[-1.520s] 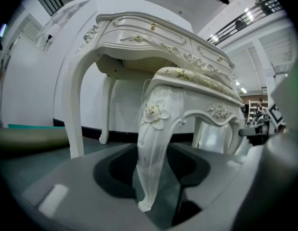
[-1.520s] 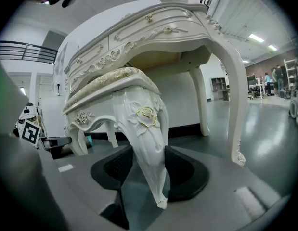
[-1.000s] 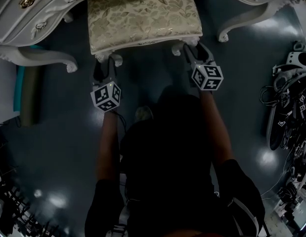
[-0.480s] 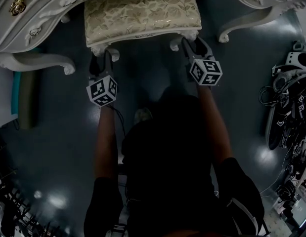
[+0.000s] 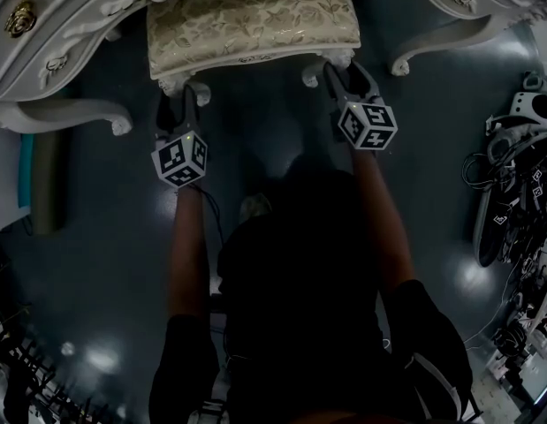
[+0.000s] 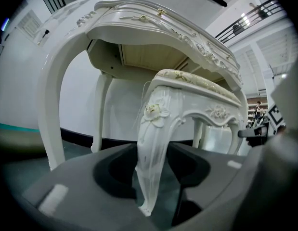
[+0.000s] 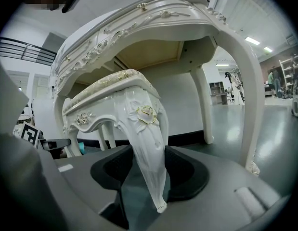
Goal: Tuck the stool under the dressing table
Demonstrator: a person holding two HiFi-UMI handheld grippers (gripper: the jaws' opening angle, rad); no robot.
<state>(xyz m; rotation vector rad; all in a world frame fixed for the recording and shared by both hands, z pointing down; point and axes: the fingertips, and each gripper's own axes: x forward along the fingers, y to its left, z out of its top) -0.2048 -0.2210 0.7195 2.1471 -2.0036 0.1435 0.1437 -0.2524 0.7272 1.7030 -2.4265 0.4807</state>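
Observation:
The stool (image 5: pixel 253 20), white and carved with a gold floral cushion, stands at the top centre of the head view, its far part hidden beneath the white dressing table (image 5: pixel 70 29). My left gripper (image 5: pixel 185 97) is shut on the stool's front left leg (image 6: pixel 156 138), which runs down between the jaws (image 6: pixel 151 177). My right gripper (image 5: pixel 345 76) is shut on the front right leg (image 7: pixel 146 143), clamped between its dark pads (image 7: pixel 149 177). Both gripper views show the table's arch (image 6: pixel 139 28) (image 7: pixel 153 30) over the seat.
The table's curved legs (image 5: pixel 74 113) (image 5: pixel 432 47) flank the stool on the dark glossy floor. A heap of cables and gear (image 5: pixel 520 175) lies at the right edge. A teal strip (image 5: pixel 26 170) runs along the left. The person's dark torso fills the lower middle.
Both grippers and the stool have shifted toward the top of the head view, so more of the seat lies beneath the tabletop. Both grips are unchanged.

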